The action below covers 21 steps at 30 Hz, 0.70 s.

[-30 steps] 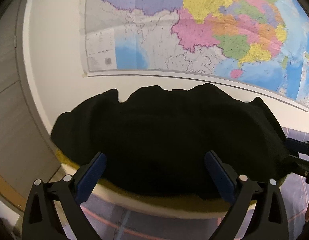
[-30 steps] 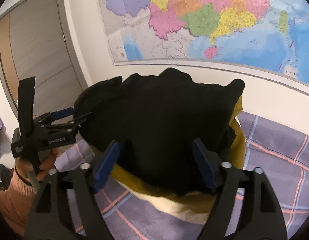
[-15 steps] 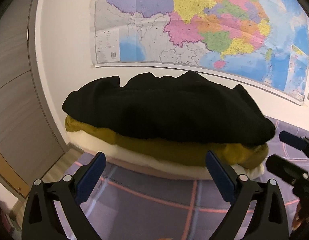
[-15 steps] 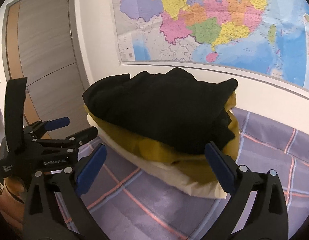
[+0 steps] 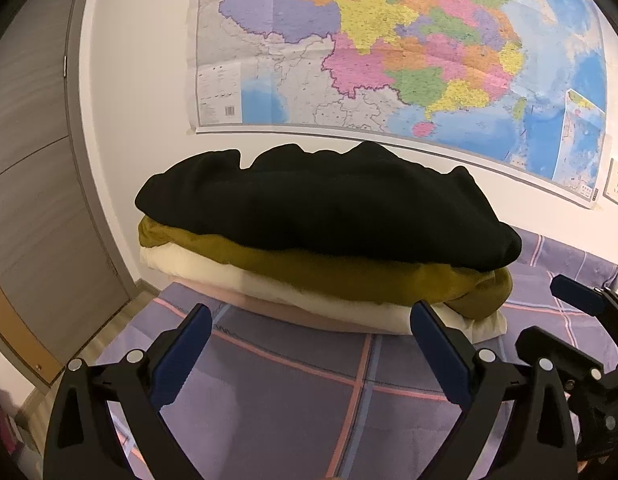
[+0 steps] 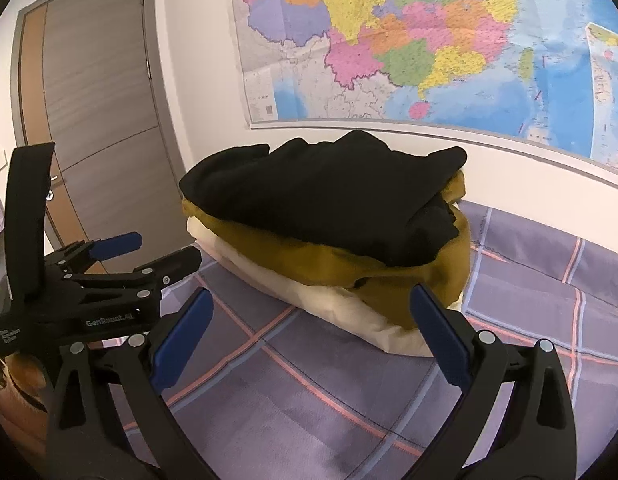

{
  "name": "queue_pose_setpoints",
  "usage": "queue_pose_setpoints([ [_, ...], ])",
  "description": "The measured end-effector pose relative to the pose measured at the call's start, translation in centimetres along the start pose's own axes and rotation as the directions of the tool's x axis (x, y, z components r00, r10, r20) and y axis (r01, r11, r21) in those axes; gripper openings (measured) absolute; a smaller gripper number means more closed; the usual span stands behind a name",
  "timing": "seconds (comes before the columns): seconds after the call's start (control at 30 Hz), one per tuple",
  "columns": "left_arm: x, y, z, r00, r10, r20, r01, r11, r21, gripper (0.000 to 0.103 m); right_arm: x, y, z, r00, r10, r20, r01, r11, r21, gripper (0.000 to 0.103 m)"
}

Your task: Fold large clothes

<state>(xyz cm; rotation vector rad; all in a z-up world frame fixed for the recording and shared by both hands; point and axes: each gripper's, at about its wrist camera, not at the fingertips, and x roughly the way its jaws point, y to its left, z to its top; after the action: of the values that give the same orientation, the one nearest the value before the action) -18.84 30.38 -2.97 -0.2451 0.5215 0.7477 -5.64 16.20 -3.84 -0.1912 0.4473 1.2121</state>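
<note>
Two grippers hang over the bed with nothing between their blue pads. Nearest the lens, the left gripper (image 5: 311,328) has its jaws spread wide above the purple checked bedspread (image 5: 293,384), short of the clothes; from the right wrist view it appears again at the left edge, fingers parted. The right gripper (image 6: 309,312) is likewise fully apart: its jaws have just been opening and now stand wide, empty, with the bedspread beneath them and the pile just beyond the fingertips. Past both grippers sits a stack of folded clothes on the bed, close to the wall. A black garment (image 5: 325,212) lies on top, folded and slightly lumpy along its far edge. Under it is a mustard-yellow garment (image 5: 349,276), its bulk bulging out at the right end, and below that a cream garment (image 5: 229,276) resting on the bedspread. Behind the stack, a large coloured map (image 5: 409,52) hangs on the white wall, and a grey door (image 6: 97,100) stands to the left
</note>
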Motion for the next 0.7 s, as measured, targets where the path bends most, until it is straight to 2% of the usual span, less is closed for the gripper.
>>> queue_pose_setpoints([
  [0.7, -1.5, -1.4, -1.6, 1.0, 0.012, -0.012, -0.012, 1.0, 0.016, 0.096, -1.8, -0.1, -1.4, 1.0, -0.004, 0.012, 0.004, 1.0, 0.021, 0.097],
])
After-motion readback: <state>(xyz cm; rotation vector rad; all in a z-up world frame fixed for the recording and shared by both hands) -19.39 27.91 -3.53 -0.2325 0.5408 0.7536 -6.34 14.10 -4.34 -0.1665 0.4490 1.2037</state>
